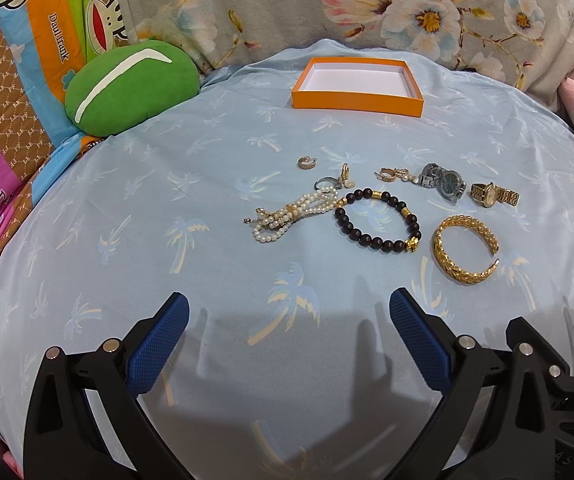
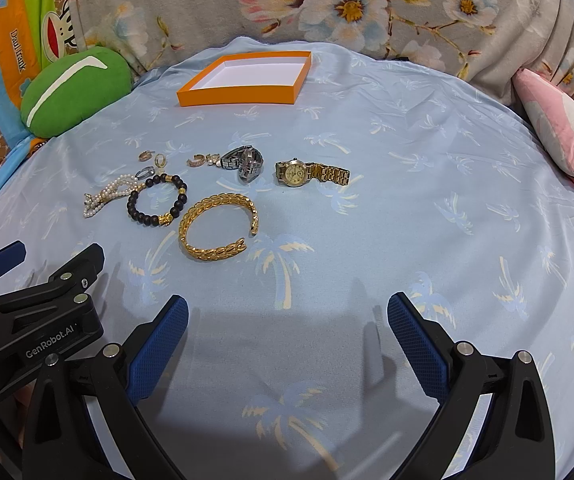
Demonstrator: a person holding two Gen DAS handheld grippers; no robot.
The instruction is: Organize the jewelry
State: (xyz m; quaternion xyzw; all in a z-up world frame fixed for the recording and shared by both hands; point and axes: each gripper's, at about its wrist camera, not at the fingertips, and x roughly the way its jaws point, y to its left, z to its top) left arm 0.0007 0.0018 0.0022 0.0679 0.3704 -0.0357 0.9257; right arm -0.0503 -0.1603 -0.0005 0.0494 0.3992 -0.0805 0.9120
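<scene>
Both grippers hang low over the near part of the bed, side by side: the left gripper (image 1: 289, 308) and the right gripper (image 2: 287, 308) each have their blue pads spread wide with nothing between them. Beneath them lies only the pale blue sheet (image 2: 427, 208) printed with palm trees, plus their own shadows.

Farther out, the jewelry is scattered loose on the sheet. Nearest is the gold cuff (image 2: 218, 224), lying flat with its opening turned to the right. Just left of it sits the dark bead bracelet (image 2: 157, 199), and touching that bracelet's far left edge is the pearl strand (image 2: 107, 194), bunched into a tangle. Behind these runs a row of small pieces: 2 or 3 earrings (image 2: 155, 158), a small silver ring (image 2: 145, 171), then another earring pair (image 2: 203, 160). To the right of those lies the silver watch (image 2: 245, 164), folded on itself, and the gold watch (image 2: 311, 172) lies apart, face up.

Well beyond everything, near the floral blanket, the orange box (image 2: 239, 94) stands open with a bare white floor. A green cushion (image 2: 75, 92) rests to its left.

Nothing has gone into the box, so the task looks to be at its very start: choosing a first piece. The cuff seems the natural pick for the right gripper, being closest and rigid. Pinching it across the band rather than spanning the whole hoop would probably hold better, and the soft bedding may give way under a downward press.
</scene>
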